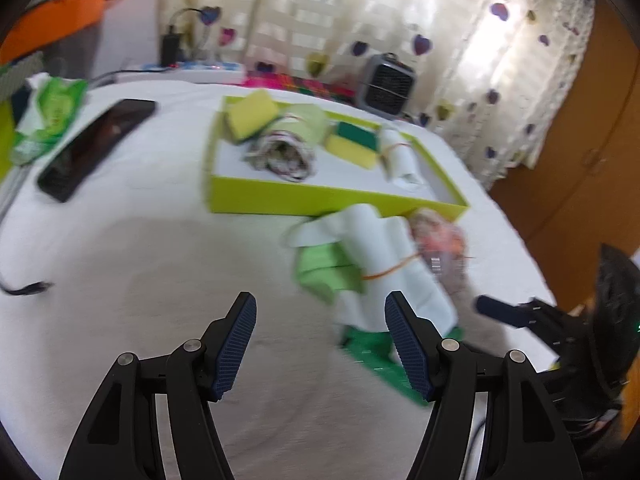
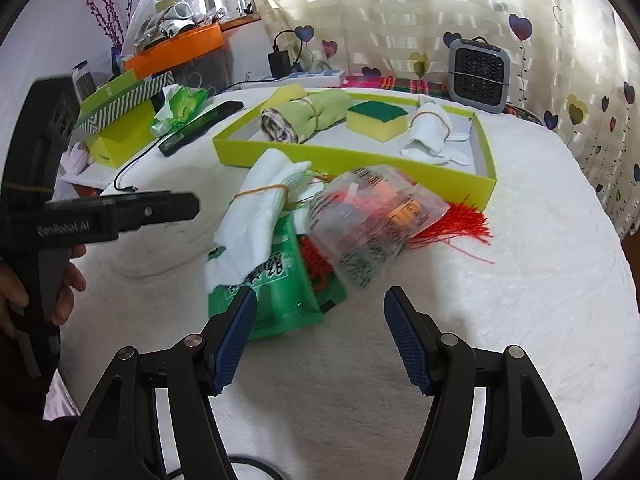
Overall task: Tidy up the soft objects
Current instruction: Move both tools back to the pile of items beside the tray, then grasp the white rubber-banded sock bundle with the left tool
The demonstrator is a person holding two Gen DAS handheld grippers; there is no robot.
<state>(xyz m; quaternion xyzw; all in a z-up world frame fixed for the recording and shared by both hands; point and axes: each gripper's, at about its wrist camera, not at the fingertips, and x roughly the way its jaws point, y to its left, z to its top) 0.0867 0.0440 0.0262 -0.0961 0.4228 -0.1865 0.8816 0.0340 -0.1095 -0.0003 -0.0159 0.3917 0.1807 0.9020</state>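
A white cloth roll bound with a rubber band lies on the white-covered desk, just in front of the near wall of a lime-green tray. It rests partly on a green packet, and a clear plastic bag with orange contents and red threads lies touching it on the right. In the right wrist view this heap sits just beyond the right tool; the green packet's near edge reaches the tip of that tool's left finger, while the clear bag lies a little farther off, between the lines of the two fingers. The right tool is released, jaws wide, with nothing gripped. In the blurred left wrist view the same white cloth roll lies ahead and to the right of the left tool, its near end by the tip of the right finger; this tool is also released, only bare desk between its fingers. Inside the tray lie a green and patterned cloth roll, a yellow sponge with a green top and another white cloth bundle. Farther left a dark phone and a green wrapper lie on the desk. A grey fan stands at the far edge before a heart-print curtain.
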